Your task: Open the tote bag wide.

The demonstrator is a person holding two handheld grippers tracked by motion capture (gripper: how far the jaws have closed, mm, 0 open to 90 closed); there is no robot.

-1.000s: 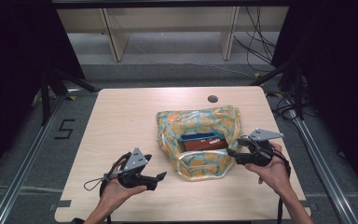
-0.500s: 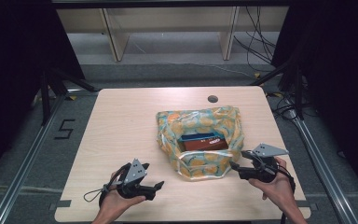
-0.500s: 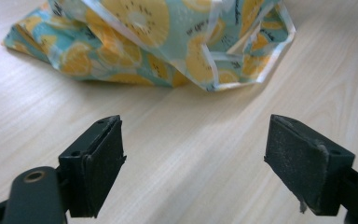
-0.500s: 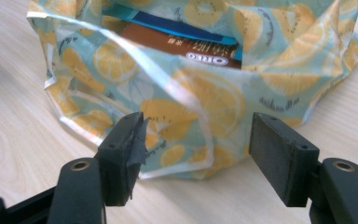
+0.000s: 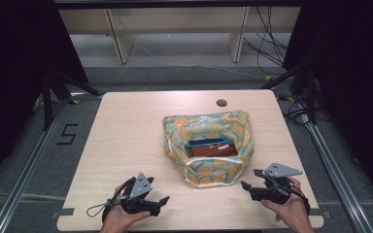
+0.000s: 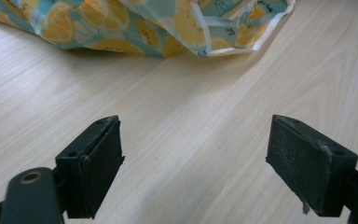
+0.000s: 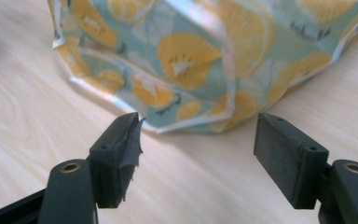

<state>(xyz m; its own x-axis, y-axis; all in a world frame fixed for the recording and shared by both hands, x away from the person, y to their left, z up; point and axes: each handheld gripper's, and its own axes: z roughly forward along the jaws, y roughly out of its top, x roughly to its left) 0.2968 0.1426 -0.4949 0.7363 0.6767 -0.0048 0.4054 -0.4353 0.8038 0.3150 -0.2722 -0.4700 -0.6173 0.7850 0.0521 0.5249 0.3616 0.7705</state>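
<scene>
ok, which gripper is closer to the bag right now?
The right gripper: its jaws sit just off the lemon-print bag edge; the left gripper is farther back.

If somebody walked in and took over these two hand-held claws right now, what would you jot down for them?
Left gripper: open, empty, low over the table's near edge, pointing toward the bag.
Right gripper: open, empty, just off the bag's near right corner.
Lemon-print bag: mid-table, mouth open, touched by neither gripper.
Red and blue box: lying inside the bag.
Done: box is in the bag, both grippers are clear of it.
Left: likely closing or moving the bag, if anything; I can't tell which from here.
</scene>
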